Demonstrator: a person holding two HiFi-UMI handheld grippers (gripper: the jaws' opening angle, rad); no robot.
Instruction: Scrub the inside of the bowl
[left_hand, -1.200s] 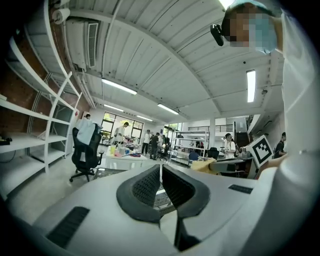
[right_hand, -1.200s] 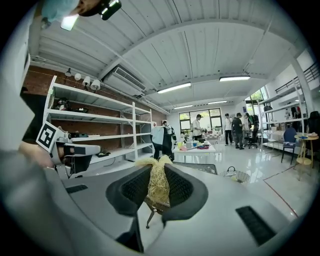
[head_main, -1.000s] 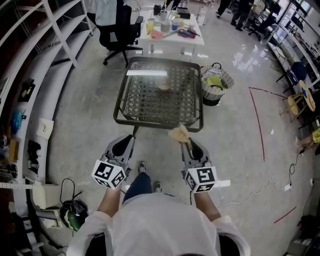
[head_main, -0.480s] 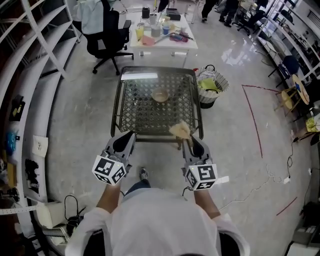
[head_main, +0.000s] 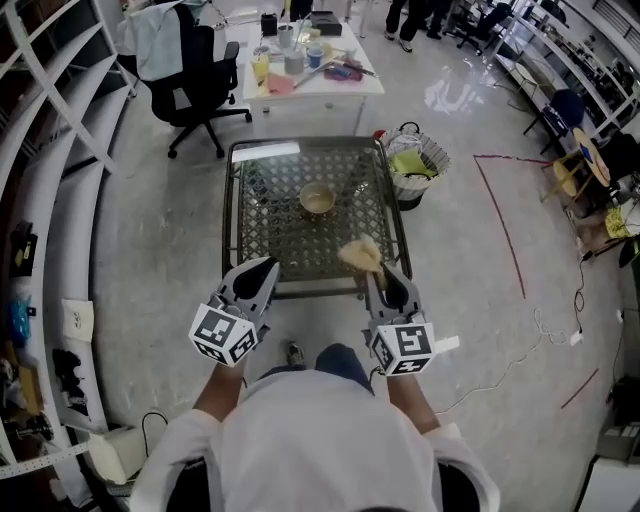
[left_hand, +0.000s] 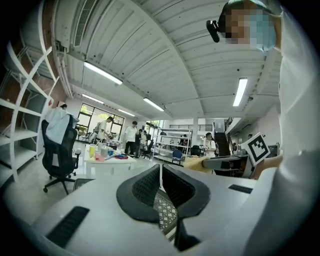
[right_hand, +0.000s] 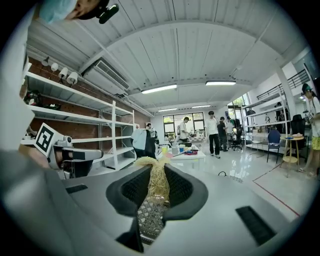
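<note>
Floor: pale, glossy floor (head_main: 470, 300) all around, with a red line (head_main: 505, 235) running down the right side.
Shelving: white shelving (head_main: 60, 130) curves along the left edge of the head view.
Lattice table: here's the work spot, a dark-framed lattice table (head_main: 232, 215) with a woven top, straight ahead of the person.
White table: beyond it a white table (head_main: 345, 85) is crowded with cups and small clutter, too small to name.
Office chair: a black office chair (head_main: 190, 75) with a light cloth over its back stands left of the white table.
Waste basket: a waste basket (head_main: 415, 165) sits just beside the lattice table's far right corner, something green and yellow inside.
People: several people (right_hand: 215, 132) stand far down the room.
Left gripper: the left gripper (head_main: 262, 270) is held out at the table's near edge, pointing level, jaws clenched together and nothing between them.
Right gripper: the right gripper (head_main: 380, 275) is alongside it, apart from the left one, pads clamped on the scrubber.
Bowl: the bowl (head_main: 318, 200) stands upright on the lattice top, middle and slightly to the far side, well apart from both grippers.
Scrubber: a pale yellow fibrous scrubber (right_hand: 158, 180) is pinched between the right jaws, its tuft poking out past the tips and, in the head view, showing over the table's near right part.
</note>
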